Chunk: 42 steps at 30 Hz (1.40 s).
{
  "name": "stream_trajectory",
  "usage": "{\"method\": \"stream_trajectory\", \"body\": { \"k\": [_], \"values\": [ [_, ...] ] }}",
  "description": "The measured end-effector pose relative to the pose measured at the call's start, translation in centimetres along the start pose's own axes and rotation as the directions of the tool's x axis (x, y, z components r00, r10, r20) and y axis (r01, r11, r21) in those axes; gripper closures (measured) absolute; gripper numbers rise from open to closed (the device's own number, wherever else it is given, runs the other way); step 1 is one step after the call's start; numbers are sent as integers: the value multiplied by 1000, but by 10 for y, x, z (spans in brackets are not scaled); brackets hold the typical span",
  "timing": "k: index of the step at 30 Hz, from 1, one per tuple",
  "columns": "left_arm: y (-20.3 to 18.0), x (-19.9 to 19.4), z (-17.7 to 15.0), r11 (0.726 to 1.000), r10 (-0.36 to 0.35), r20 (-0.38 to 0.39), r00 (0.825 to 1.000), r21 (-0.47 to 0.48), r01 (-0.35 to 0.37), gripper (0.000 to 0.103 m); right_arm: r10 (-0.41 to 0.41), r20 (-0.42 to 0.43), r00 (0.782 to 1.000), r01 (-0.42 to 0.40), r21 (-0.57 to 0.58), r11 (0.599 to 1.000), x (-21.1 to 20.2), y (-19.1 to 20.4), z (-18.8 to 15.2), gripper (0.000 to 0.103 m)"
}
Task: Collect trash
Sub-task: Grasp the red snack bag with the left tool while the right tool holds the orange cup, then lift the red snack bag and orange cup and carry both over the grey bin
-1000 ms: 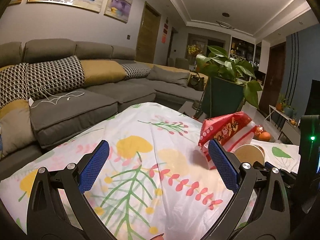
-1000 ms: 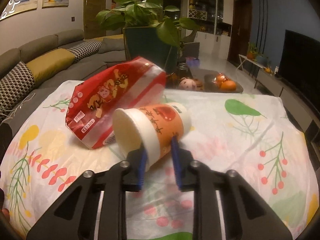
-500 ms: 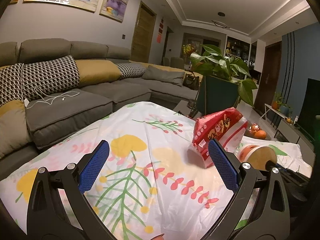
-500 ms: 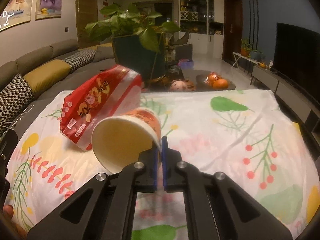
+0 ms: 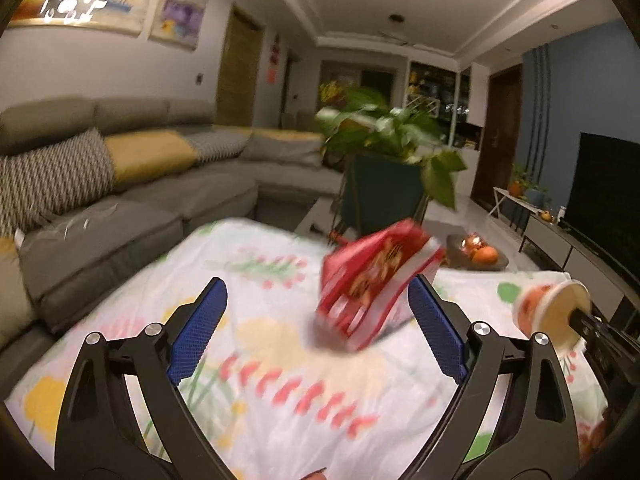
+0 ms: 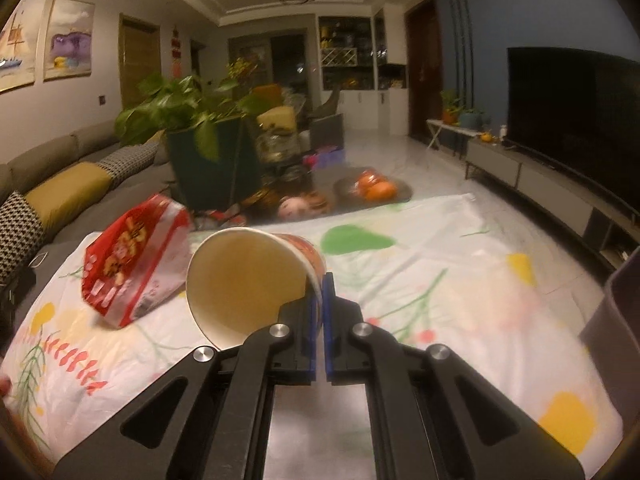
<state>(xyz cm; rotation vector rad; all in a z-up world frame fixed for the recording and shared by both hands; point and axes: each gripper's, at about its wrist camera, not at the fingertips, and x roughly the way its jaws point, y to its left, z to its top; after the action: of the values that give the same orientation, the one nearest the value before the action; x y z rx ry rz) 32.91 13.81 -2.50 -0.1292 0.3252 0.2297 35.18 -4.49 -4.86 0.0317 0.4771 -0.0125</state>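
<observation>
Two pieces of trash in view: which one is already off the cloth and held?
The paper cup: the right gripper pinches its rim, mouth toward the camera. The red snack bag lies on the floral cloth, ungripped, ahead of the open left gripper.

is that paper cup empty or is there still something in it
Empty as far as shows: the right wrist view looks straight into the tipped paper cup, and only bare pale inner wall appears; the very bottom is dim.

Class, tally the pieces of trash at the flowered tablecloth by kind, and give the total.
Paper cup, pinched at its rim by the right gripper: 1
Red snack bag, lying on the tablecloth: 1
Total: 2
</observation>
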Motion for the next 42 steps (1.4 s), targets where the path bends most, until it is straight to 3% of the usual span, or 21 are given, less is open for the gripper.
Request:
{"method": "stream_trajectory", "body": {
  "k": [5, 9, 11, 17, 19, 24, 31, 42],
  "values": [
    [-15, 40, 4, 999, -38, -10, 999, 36, 38, 17, -16, 23, 1000, 16, -16, 1000, 3, -6, -5, 99],
    [-14, 76, -5, 997, -70, -127, 989, 9, 72, 35, 0, -10, 1000, 0, 16, 1000, 13, -14, -8, 99],
    [-10, 86, -9, 995, -95, -167, 981, -11, 94, 39, 4, -20, 1000, -3, 32, 999, 16, -17, -9, 99],
    [-6, 108, -17, 991, -130, -267, 955, -43, 123, 71, 6, -7, 1000, -6, 8, 1000, 14, -10, -10, 99],
    [-5, 109, -19, 989, -146, -275, 950, -54, 137, 83, 3, -1, 1000, -3, 0, 1000, 12, -8, -12, 99],
    [-9, 103, -22, 983, -186, -264, 946, -41, 182, 101, -4, -5, 1000, 4, -7, 1000, 14, -7, -12, 99],
    [-2, 82, -21, 980, -196, -194, 961, -83, 183, 103, -16, -13, 1000, 15, -12, 1000, 17, -7, -14, 99],
    [-29, 32, -26, 986, -162, -115, 980, 13, 164, 103, -8, -23, 1000, 8, -8, 1000, 19, -8, -15, 99]
  ]
}}
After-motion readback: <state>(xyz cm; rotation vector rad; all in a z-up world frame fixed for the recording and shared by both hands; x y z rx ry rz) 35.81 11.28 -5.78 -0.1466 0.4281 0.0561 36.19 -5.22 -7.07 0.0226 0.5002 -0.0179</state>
